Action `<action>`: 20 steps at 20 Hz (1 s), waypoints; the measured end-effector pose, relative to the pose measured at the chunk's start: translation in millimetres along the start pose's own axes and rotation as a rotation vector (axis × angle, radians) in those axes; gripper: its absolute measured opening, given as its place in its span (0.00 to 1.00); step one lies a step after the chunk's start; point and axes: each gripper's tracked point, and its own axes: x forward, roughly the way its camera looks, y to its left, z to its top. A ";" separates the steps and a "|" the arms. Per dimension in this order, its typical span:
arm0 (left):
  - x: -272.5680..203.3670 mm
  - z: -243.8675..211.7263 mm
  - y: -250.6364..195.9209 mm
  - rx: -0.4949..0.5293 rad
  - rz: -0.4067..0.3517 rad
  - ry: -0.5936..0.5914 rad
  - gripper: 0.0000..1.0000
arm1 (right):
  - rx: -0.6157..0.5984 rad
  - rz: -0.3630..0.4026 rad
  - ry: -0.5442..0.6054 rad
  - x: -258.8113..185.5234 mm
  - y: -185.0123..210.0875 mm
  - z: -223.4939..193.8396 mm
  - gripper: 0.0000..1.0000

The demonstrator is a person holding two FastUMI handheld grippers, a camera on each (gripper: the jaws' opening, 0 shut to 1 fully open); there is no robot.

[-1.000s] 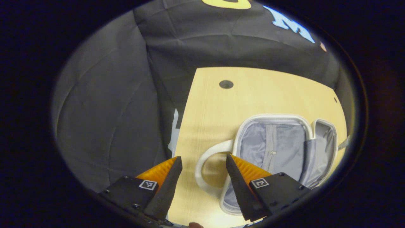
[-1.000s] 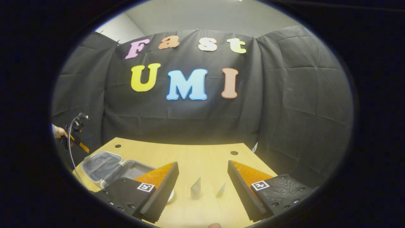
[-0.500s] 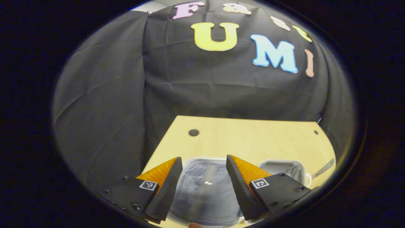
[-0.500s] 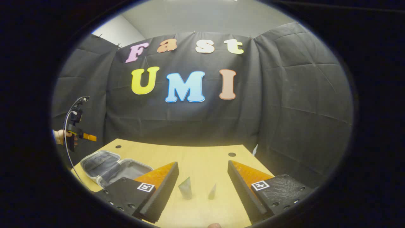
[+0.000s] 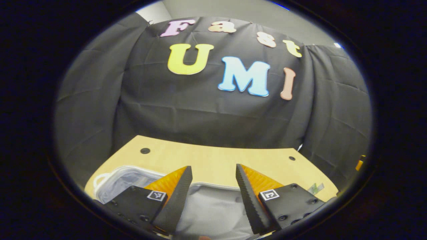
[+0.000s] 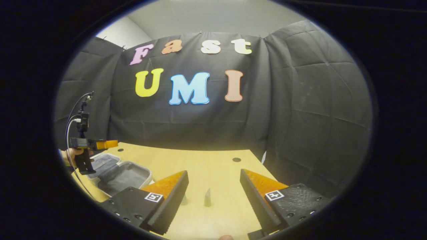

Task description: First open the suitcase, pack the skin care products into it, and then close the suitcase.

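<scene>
Suitcase (image 6: 116, 173) lies open, lower left of right gripper view. Small tube (image 6: 207, 199) stands centre-bottom on table (image 6: 213, 166), between my spread right gripper (image 6: 213, 196) fingers. I judge it light, tippy; pinch mid-body. Left gripper (image 5: 213, 196) fingers apart, empty.

One suitcase, two small products, two grippers on my feeds.

I count one open suitcase (image 6: 123, 173) near the tabletop's (image 6: 213, 166) left edge, two small upright skin care products (image 6: 207, 198) toward its front edge, two dark round holes (image 6: 236, 159) along its far edge, and two grippers: left gripper (image 6: 100, 144), right gripper (image 6: 213, 196).
</scene>
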 end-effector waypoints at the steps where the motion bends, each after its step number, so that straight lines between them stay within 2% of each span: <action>1: 1.5 -4.7 -25.8 0.013 -0.029 -0.011 0.87 | 0.005 -0.001 0.003 -0.6 -4.3 -1.9 0.95; 7: 9.5 -41.2 -170.8 0.104 -0.190 -0.031 0.87 | 0.021 -0.017 0.014 2.5 -32.1 -8.4 0.94; 12: 16.9 -71.6 -262.4 0.159 -0.304 -0.042 0.86 | 0.024 -0.006 0.030 8.3 -45.7 -14.8 0.95; 16: 28.5 -113.3 -298.0 0.211 -0.325 -0.032 0.87 | 0.012 0.008 0.036 12.3 -55.3 -18.3 0.95; 20: 47.2 -164.5 -301.7 0.175 -0.312 0.026 0.87 | -0.009 0.021 0.049 15.4 -61.8 -26.9 0.94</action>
